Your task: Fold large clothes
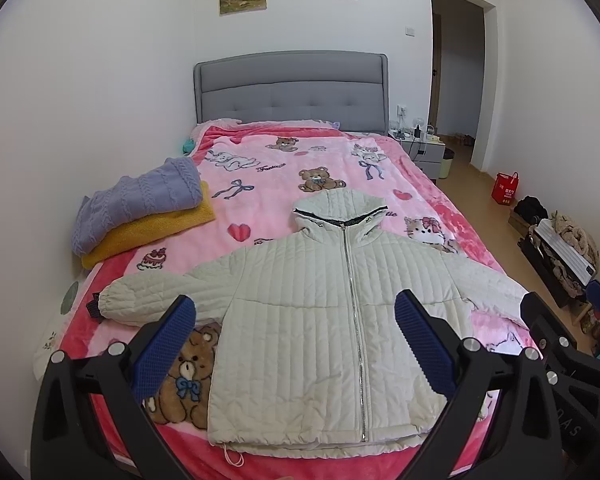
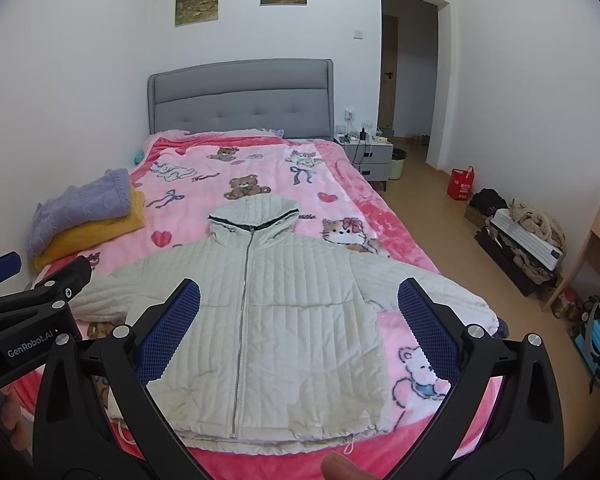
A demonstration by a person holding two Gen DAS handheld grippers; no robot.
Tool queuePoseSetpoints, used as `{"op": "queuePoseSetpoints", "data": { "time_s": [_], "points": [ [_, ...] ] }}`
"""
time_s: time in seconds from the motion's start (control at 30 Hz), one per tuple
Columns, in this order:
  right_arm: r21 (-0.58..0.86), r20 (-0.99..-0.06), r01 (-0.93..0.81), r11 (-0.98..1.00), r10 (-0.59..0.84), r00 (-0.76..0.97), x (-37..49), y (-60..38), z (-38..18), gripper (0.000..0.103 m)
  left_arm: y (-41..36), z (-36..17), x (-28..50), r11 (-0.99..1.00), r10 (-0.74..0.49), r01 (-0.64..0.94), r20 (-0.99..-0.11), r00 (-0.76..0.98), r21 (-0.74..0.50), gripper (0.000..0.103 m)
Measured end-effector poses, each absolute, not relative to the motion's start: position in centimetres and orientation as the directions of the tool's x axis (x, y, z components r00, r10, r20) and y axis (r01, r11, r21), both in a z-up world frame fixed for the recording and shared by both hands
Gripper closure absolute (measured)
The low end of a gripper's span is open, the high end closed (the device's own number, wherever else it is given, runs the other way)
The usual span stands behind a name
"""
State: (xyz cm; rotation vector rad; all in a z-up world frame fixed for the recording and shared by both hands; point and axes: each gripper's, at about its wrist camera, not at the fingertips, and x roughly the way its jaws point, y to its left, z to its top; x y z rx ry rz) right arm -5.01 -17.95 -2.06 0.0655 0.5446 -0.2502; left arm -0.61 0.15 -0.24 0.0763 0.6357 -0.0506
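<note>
A cream quilted hooded jacket (image 1: pixel 300 312) lies flat and zipped on the pink bed blanket (image 1: pixel 260 184), front up, sleeves spread to both sides, hood toward the headboard. It also shows in the right wrist view (image 2: pixel 276 320). My left gripper (image 1: pixel 296 312) is open and empty, held above the jacket's lower half. My right gripper (image 2: pixel 300 300) is open and empty, held above the jacket's right half. The right gripper shows at the right edge of the left wrist view (image 1: pixel 572 320); the left gripper shows at the left edge of the right wrist view (image 2: pixel 32 292).
A folded lilac knit sweater (image 1: pixel 140 200) lies on a folded yellow garment (image 1: pixel 156 228) at the bed's left side. A grey headboard (image 1: pixel 292 92) is at the far end. A nightstand (image 2: pixel 370 156), a red bag (image 2: pixel 461 184) and floor clutter (image 2: pixel 528 236) are to the right.
</note>
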Motion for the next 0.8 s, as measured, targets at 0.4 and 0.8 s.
{"op": "queuePoseSetpoints", "data": {
  "time_s": [0.4,0.8],
  "points": [
    [-0.019,-0.509,0.259,0.966,-0.233,0.829,-5.0,-17.4,-2.1,0.008,0.1,-0.4,-1.1,0.995,-0.016,0.070,-0.588,0.809,0.070,0.005],
    [-0.020,-0.505,0.232,0.972,-0.210,0.837,-2.3,-17.2,-0.4,0.008,0.8,0.7,0.0,0.997,-0.015,0.059,-0.577,0.817,0.057,0.005]
  ]
}}
